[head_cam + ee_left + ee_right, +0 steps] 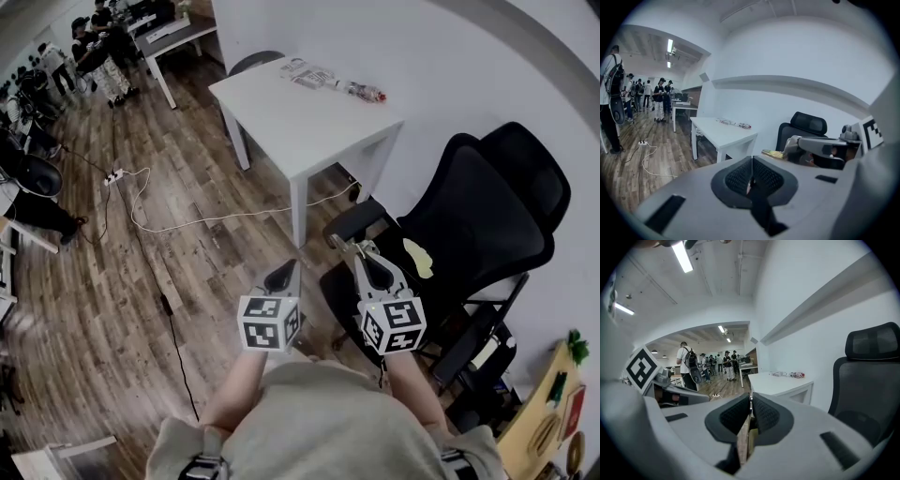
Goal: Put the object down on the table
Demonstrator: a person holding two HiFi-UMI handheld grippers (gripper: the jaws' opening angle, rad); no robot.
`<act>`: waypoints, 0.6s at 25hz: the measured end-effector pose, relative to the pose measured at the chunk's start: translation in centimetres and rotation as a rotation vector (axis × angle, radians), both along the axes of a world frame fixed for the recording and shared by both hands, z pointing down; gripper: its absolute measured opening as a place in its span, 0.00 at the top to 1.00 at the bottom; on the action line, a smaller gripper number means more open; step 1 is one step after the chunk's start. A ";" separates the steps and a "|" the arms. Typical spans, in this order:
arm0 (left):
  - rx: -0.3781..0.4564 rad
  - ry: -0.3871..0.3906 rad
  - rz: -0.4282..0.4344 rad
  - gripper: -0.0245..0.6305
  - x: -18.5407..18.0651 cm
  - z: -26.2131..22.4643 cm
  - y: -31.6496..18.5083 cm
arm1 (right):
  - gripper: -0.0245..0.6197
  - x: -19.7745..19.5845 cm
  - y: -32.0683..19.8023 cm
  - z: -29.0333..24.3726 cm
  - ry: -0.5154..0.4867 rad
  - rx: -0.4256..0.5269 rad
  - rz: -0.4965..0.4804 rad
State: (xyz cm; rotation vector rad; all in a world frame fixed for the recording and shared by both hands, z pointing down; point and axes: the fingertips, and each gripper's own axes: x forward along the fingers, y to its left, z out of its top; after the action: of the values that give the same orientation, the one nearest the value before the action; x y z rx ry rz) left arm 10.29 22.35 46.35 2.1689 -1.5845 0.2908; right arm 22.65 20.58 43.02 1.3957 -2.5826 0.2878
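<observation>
My right gripper (349, 246) (750, 408) is shut on a thin flat tan piece (743, 439), seen edge-on between its pads. In the left gripper view that piece (771, 153) sticks out yellowish from the tip of the right gripper (793, 149). My left gripper (286, 270) (751, 168) is shut with nothing in it. Both are held in the air side by side, over the wooden floor and the black chair's edge. The white table (309, 122) (719, 131) (776, 383) stands ahead, well beyond both tips.
A black office chair (487, 216) (872, 380) with a yellow patch on its seat (418, 258) stands close on the right. Wrapped items (333, 82) lie at the table's far edge. A power strip with a white cable (117, 175) lies on the floor. People stand at the far left.
</observation>
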 end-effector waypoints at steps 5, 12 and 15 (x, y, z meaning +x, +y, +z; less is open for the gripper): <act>0.003 -0.005 -0.013 0.95 0.5 -0.1 0.7 | 0.92 0.3 0.1 -0.4 -0.012 0.006 -0.013; -0.003 -0.001 -0.033 0.95 0.1 0.2 1.2 | 0.92 -0.1 0.1 -0.5 -0.021 0.010 -0.029; -0.001 0.004 -0.034 0.95 -0.3 0.1 0.8 | 0.92 -0.4 -0.3 -0.6 -0.032 0.009 -0.026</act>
State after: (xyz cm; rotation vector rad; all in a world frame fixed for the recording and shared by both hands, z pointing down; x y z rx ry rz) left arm 10.04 23.12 46.46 2.1378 -1.6174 0.2772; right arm 22.28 20.26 42.42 1.3707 -2.6282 0.2974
